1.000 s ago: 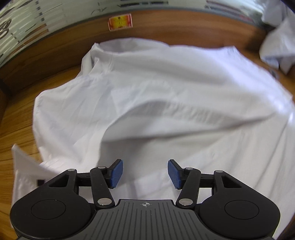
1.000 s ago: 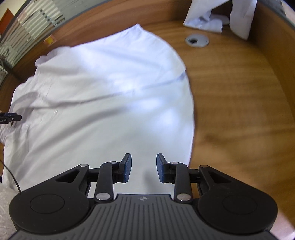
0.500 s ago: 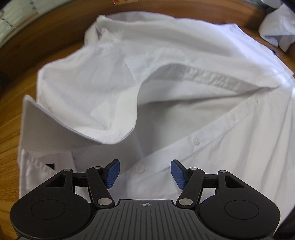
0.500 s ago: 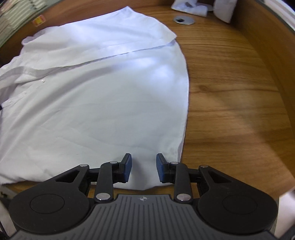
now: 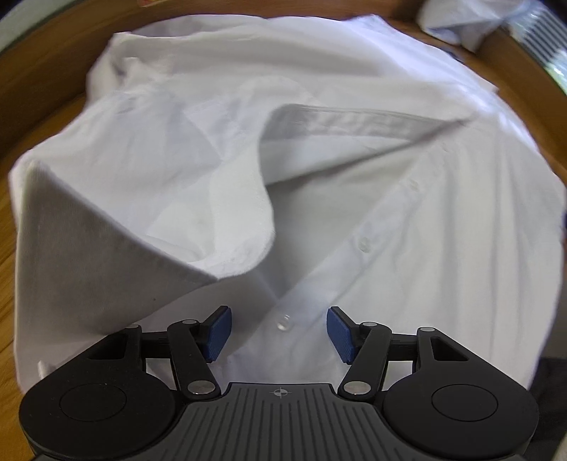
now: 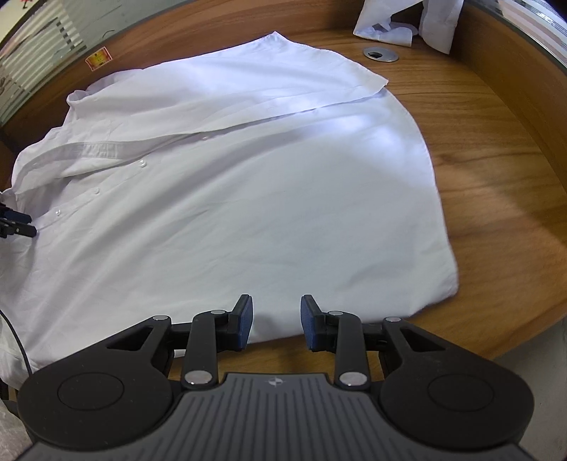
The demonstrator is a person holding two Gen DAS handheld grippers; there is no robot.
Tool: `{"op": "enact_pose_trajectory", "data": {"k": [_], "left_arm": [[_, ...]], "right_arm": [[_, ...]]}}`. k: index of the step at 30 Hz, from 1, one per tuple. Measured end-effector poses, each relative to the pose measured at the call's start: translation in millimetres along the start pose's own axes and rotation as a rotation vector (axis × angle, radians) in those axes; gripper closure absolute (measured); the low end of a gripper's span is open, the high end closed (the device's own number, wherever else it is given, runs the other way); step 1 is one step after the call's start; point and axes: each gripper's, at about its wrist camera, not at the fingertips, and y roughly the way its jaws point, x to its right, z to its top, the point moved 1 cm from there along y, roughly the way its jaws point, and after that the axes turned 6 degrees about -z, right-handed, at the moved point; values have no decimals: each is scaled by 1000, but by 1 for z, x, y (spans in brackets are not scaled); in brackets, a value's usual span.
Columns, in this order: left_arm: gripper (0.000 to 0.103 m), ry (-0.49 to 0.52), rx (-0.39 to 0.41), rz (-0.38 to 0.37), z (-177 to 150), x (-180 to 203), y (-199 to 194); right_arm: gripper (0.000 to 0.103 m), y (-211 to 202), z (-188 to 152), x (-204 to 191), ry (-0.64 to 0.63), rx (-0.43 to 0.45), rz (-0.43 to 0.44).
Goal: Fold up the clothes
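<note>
The right claw [image 6: 275,324] hangs over the near edge of the table [image 6: 496,177], its blue pads set narrowly apart with nothing between them; below the gap lies the near edge of the white shirt [image 6: 248,212] and a strip of bare wood. The left claw [image 5: 279,333] hovers above the shirt's [image 5: 407,266] button strip. Its jaws, which have just closed a little, stand fairly wide, and a clear button [image 5: 284,323] shows between the pads without either pad pressing on cloth.

The shirt lies spread on the table, front side up. In the right wrist view its long axis runs across the scene: the collar [image 6: 76,95] points to the far left and the hem [image 6: 436,212] to the right, where it curves along the wood. The row of buttons [image 6: 95,191] slants from the near left up toward the middle. The far front panel is folded over the near one, its edge running as a straight crease toward the far right corner. Near the left claw, a panel [image 5: 219,198] is turned back and stands up in a loose fold, showing its grey underside.

At the left edge of the right wrist view, the tip of the left claw [image 6: 16,227] touches or nearly touches the shirt just beside the buttons. Farther off, a round metal cable port [image 6: 381,55] sits in the table, and beyond it another white garment [image 6: 407,21] lies crumpled at the far right. A small red and yellow sticker [image 6: 98,58] is on the wooden wall at the far left.
</note>
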Motion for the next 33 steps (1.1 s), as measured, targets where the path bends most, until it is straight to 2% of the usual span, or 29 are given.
{"op": "enact_pose_trajectory", "data": {"k": [2,3,4,5,8,10,12,16,20,28,30,33], "left_arm": [[52,31,-10,-26,-2,0,2],[62,36,-4,-36,-3,1,1],[85,41,2,-47,-4,1,1],[92,46,9,-58,-4,1,0],[92,15,101,-84,-6,1,-14],[92,-29,171,-77,-3,1,-26],[92,-44,196,-37,-2,1,-29],[92,6,170,65,-8,9,-15],[92,-6,180,139,-12,12,-13],[91,-26,123,283,-5,24,5],[91,-16,115,304,-3,27,6],[91,0,103,334,1,31,9]], "right_arm": [[68,-3,-7,-8,16,6,-9],[68,-4,-10,-12,23,11,-11],[67,-5,-13,-15,31,15,-14],[66,-7,-15,-18,35,19,-18],[65,-11,-22,-28,45,34,-29],[65,-15,-26,-32,51,47,-33],[64,-17,-30,-36,57,57,-36],[64,-19,-35,-44,53,69,-41],[63,-23,-37,-51,25,91,-24],[63,-12,-48,-92,-125,89,131],[63,-5,-53,-100,-190,87,137],[63,3,-59,-99,-277,105,74]]}}
